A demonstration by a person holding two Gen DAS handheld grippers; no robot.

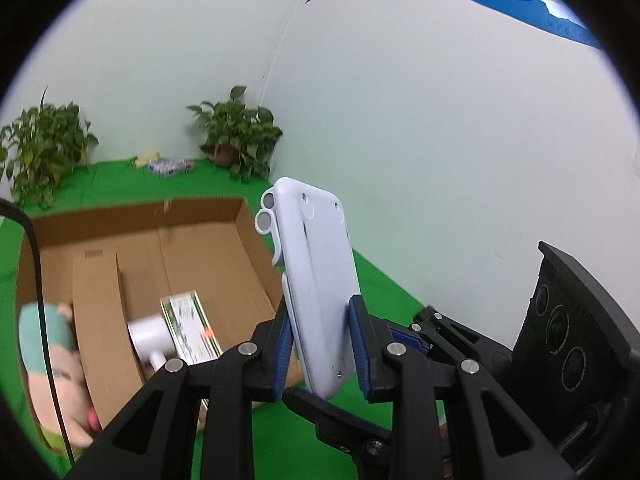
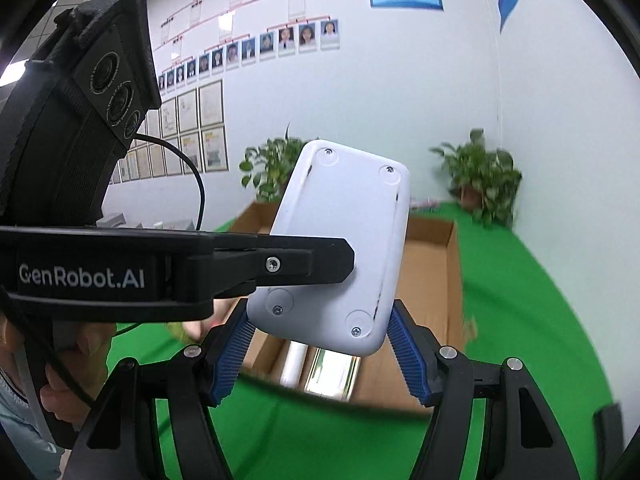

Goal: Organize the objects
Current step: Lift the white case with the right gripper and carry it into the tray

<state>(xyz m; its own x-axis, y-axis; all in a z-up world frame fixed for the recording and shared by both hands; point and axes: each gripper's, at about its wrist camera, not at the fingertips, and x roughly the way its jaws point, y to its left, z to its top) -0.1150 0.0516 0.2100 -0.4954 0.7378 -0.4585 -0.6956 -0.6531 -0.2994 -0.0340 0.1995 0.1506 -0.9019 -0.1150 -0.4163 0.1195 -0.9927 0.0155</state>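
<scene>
Holding: your left gripper [image 1: 320, 344] pinches the white device [image 1: 316, 280] edge-on, above the green surface [image 1: 384, 292].
Right gripper [image 2: 320, 354]: pads flank the device's lower end; contact hard to make out.
Box [image 1: 140, 216]: contents blurred, partly cut off.

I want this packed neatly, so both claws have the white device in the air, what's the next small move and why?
Probably carry the white device over the cardboard box and lower it onto the bare floor there: the left claw and right claw both pinch it, and the box stands open just beyond.
</scene>
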